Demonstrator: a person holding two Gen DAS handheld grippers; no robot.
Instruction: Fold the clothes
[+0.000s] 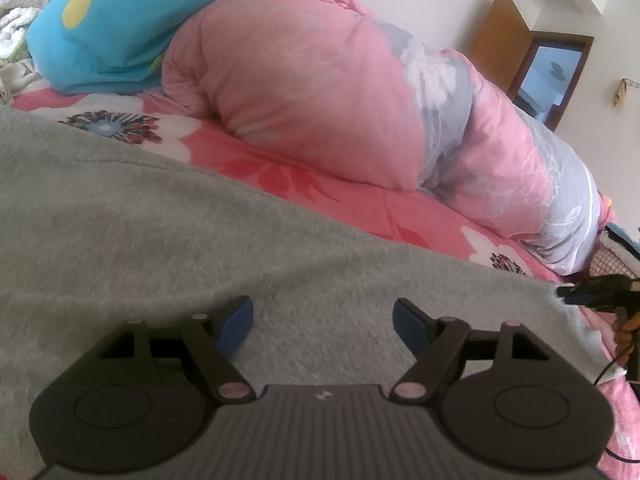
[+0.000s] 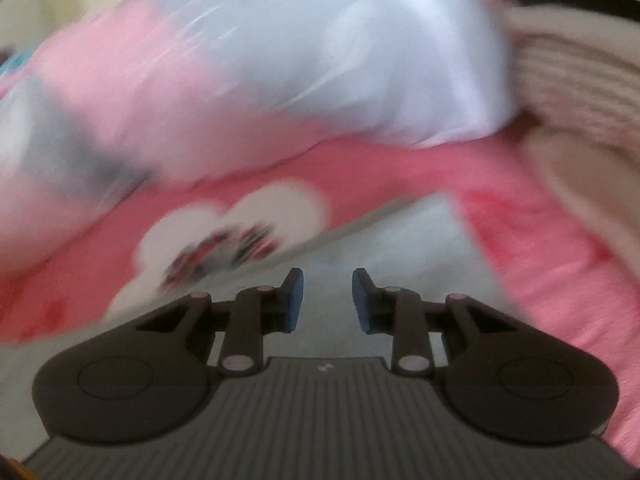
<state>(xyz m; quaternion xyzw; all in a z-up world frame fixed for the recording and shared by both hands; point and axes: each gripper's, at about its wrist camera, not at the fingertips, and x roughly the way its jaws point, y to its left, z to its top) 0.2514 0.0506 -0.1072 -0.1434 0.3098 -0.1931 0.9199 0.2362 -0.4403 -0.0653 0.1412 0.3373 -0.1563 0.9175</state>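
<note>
A grey garment (image 1: 140, 240) lies spread flat on the pink flowered bedsheet (image 1: 280, 176), filling the lower left wrist view. My left gripper (image 1: 322, 314) hovers just above it, open wide, with nothing between its blue pads (image 1: 236, 328). A dark gripper tip with a blue pad, my right gripper (image 1: 572, 293), shows at the garment's right edge. The right wrist view is blurred. In it my right gripper (image 2: 328, 296) stands over a pale grey corner of the garment (image 2: 384, 232), its jaws narrowly apart with no cloth seen pinched between them.
A bulky pink and grey quilt (image 1: 320, 92) is rolled up along the far side of the bed, with a blue pillow (image 1: 120, 28) at its left end. A beige woven item (image 2: 580, 100) lies to the right. A wooden door (image 1: 504, 36) stands in the back wall.
</note>
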